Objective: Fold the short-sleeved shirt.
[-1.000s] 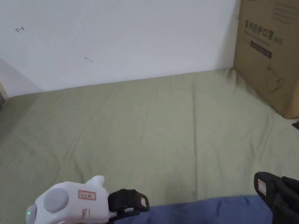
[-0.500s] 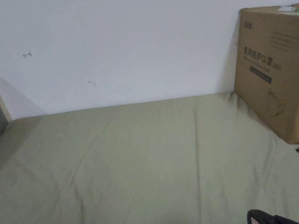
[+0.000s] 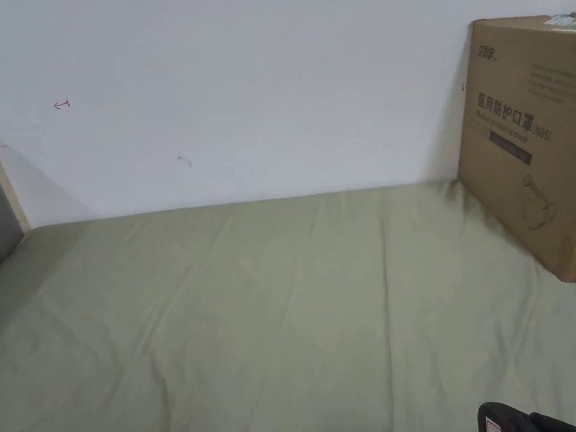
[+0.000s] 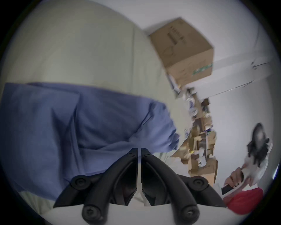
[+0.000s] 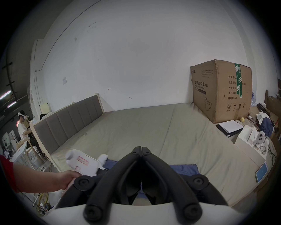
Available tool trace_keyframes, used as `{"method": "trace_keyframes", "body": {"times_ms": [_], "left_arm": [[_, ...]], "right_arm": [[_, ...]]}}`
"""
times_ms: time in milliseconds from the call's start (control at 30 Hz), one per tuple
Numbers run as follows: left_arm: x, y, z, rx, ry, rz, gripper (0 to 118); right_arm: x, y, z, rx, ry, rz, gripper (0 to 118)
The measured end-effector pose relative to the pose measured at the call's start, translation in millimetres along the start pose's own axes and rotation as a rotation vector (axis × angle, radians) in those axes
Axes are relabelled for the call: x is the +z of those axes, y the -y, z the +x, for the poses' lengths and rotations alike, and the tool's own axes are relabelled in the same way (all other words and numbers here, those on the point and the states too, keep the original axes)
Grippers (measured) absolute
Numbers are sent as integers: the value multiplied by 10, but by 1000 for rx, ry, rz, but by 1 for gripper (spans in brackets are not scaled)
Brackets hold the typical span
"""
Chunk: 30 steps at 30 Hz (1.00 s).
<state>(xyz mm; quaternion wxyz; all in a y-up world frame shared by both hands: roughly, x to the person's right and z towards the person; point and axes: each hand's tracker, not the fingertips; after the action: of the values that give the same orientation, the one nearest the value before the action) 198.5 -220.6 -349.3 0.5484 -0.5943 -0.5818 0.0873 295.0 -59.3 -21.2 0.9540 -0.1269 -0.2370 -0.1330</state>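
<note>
The blue short-sleeved shirt [image 4: 91, 121] lies crumpled on the green bed sheet [image 3: 288, 319], near the bed's front edge. My left gripper [image 4: 139, 150] hovers over the shirt's edge, its jaws shut to a thin slit with nothing seen between them. In the right gripper view a hand holds the left gripper's white body [image 5: 82, 161] above the shirt [image 5: 184, 168]. My right gripper [image 5: 141, 148] is shut and points across the bed, with the shirt below and behind its jaws. The right gripper's black front end [image 3: 515, 423] pokes in at the head view's bottom edge.
A large cardboard box [image 3: 543, 143] stands on the bed's far right corner against the white wall. A grey padded headboard [image 5: 68, 121] runs along the left. Papers on a folder [image 5: 231, 126], a white box [image 5: 250, 146] and a phone [image 5: 261, 172] sit at the right. Another person [image 5: 21, 127] sits far left.
The head camera has tilted up, so the shirt and both grippers have slid to the picture's bottom edge. The left gripper's white tip now sits further right along that edge.
</note>
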Motion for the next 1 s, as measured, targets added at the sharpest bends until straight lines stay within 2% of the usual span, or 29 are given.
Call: {"method": "trace_keyframes", "body": {"times_ms": [133, 233, 267, 300, 367, 400, 500, 567, 667, 700, 800, 833, 867, 900, 933, 967, 1000], "left_arm": [[685, -111, -311, -19, -69, 159, 4], [1180, -156, -666, 29, -122, 174, 9], [1296, -182, -821, 60, -120, 168, 18], [1401, -169, -973, 116, -76, 152, 44], [1504, -162, -1279, 205, -5, 117, 108], [1514, -153, -1403, 214, -13, 112, 116], [1631, -107, -1710, 219, -15, 128, 117], [1470, -73, -1878, 299, 69, 101, 118], [1354, -108, -2035, 403, 326, 132, 118], [1284, -157, -1958, 411, 365, 120, 118], [1025, -189, -1831, 378, 420, 35, 118], [938, -298, -2105, 354, 433, 8, 118], [835, -325, -2068, 324, 426, -22, 117], [756, -350, -2017, 293, 413, -62, 113], [705, -385, -1985, 254, 332, -50, 92], [619, -309, -1808, 227, 180, 1, 38], [498, -314, -1851, 252, 7, 15, 6]], "right_arm": [[-27, -28, 6, 7, 2, -4, 0], [-88, -31, -13, 24, 5, -18, 0], [-114, -30, -27, 30, 6, -23, 0], [-143, -27, -40, 33, 6, -29, 0], [-210, -22, -74, 34, 1, -41, 0], [-249, -19, -96, 33, 0, -47, 0], [-363, -9, -160, 25, -8, -72, 0], [-438, 5, -215, 31, -6, -92, 0], [-540, -69, -222, 2, -11, -124, 0], [-565, -111, -219, 1, -8, -121, 0], [-643, -241, -208, 2, 7, -100, 0], [-676, -271, -205, 3, 13, -91, 0], [-711, -288, -199, 0, 16, -85, 0], [-741, -299, -193, -4, 18, -81, 0], [-765, -301, -188, -11, 23, -76, 0], [-778, -296, -183, -22, 35, -69, 0], [-785, -290, -177, -30, 44, -62, 0]]}}
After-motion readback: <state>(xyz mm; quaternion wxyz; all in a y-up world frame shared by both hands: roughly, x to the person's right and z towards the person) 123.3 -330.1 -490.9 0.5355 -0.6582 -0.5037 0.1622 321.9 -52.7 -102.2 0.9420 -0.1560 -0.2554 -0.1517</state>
